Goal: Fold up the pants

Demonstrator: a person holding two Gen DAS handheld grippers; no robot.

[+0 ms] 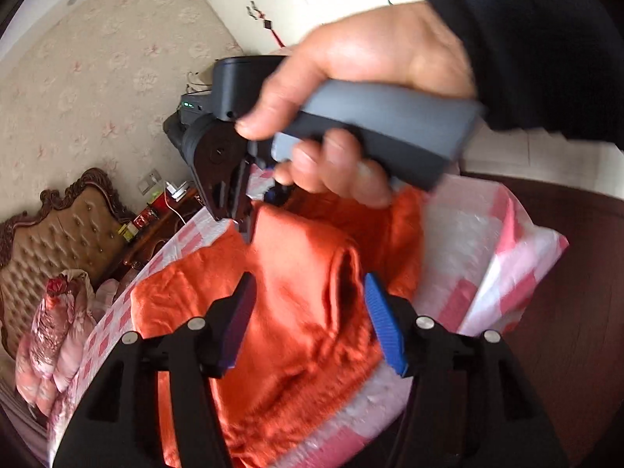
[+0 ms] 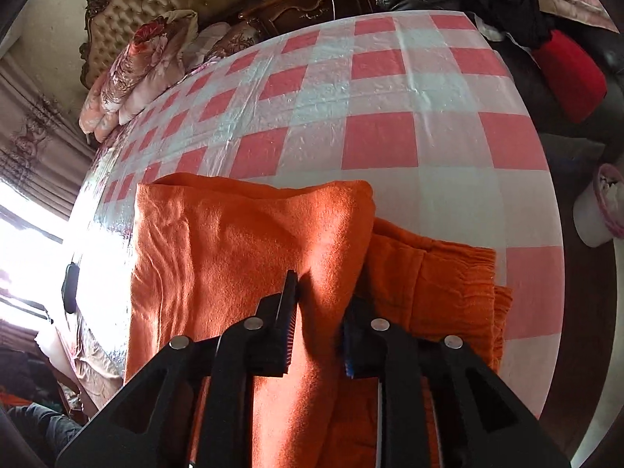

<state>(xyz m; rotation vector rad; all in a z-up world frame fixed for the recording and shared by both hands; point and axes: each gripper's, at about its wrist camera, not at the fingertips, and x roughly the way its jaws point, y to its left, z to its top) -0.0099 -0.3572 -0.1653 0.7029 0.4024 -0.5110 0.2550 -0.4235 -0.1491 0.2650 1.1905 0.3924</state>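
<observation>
- We are working at a table spread with a pink-and-white checked cloth [image 2: 382, 140], and the orange pants [image 2: 241, 241] are lying on its near part, already doubled over into a thick bundle.
- On the left, we are holding the left gripper [image 1: 310, 312] above the pants with its jaws spread wide; the fabric is showing between the fingers, but nothing is being pinched.
- The left wrist view is blurred, so we cannot tell whether the blue pad [image 1: 384, 323] is touching the cloth or hanging just over it.
- In the middle, the folded upper layer is lying with its closed edge away from us, and a lower layer with a gathered hem [image 2: 460, 284] is sticking out from under it to the right.
- On the right, we are closing the right gripper [image 2: 318, 319] around a raised ridge of the upper layer; the jaws are standing partly apart with fabric bunched between them, so we are judging this a loose pinch and not a firm one.
- In the left wrist view our right hand [image 1: 362, 89] is wrapping the grey handle with a finger on the trigger.
- We are judging the step in hand to be gripping the top layer for a further fold or a straightening pull.
- Next, we are needing a firmer squeeze on the right, and the left gripper lowered onto the same edge, so both corners can travel together.
</observation>
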